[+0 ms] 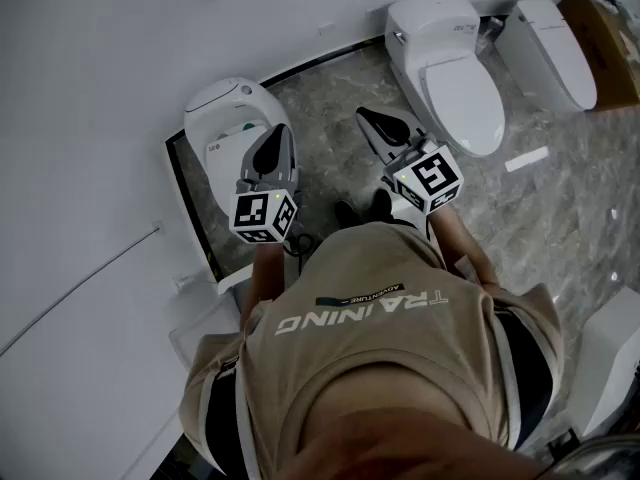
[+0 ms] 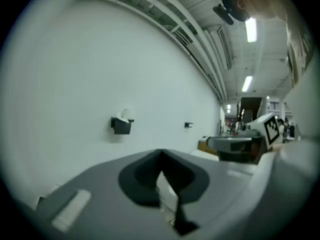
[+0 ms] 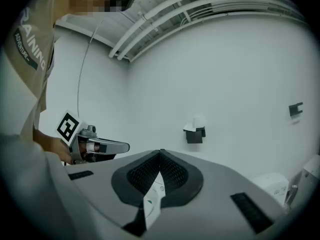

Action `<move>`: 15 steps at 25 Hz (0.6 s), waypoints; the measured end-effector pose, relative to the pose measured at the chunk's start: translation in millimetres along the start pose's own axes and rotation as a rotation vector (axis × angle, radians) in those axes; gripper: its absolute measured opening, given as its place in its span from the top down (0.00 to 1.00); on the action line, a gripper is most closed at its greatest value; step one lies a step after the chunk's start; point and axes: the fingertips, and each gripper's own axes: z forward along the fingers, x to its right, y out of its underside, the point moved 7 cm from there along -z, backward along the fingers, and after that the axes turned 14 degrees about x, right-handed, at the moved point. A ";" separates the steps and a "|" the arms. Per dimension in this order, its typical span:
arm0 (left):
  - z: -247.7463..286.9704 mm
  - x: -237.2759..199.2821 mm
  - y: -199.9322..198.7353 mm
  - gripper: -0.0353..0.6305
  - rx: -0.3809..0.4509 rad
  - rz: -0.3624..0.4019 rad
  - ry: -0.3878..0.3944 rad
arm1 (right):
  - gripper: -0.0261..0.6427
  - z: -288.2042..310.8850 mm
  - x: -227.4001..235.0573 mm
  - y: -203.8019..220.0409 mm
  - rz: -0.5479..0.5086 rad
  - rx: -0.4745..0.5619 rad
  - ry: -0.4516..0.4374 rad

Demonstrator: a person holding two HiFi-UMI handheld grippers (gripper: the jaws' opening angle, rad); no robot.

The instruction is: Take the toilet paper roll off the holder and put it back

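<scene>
A white toilet paper roll sits on a small black holder fixed to the white wall, some way ahead of both grippers. The right gripper view has the same roll and holder right of centre. My left gripper is shut with nothing between its jaws. My right gripper is shut and empty too. In the head view the left gripper and right gripper are held side by side in front of the person's body, above the floor.
A white toilet stands ahead on the right, another beyond it beside a cardboard box. A third toilet is below my left gripper, against the wall. A small black fitting is on the wall right of the holder.
</scene>
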 end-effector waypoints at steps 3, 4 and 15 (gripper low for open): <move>5.2 7.1 4.4 0.95 0.000 -0.003 0.011 | 0.94 -1.7 3.5 0.9 0.009 -0.010 -0.001; 6.2 8.0 3.7 0.95 0.005 0.003 0.014 | 0.94 -1.1 3.3 0.4 0.008 -0.008 -0.007; -18.4 -6.7 -5.1 0.95 0.055 0.009 -0.026 | 0.94 12.5 -13.4 -13.2 -0.026 0.020 -0.007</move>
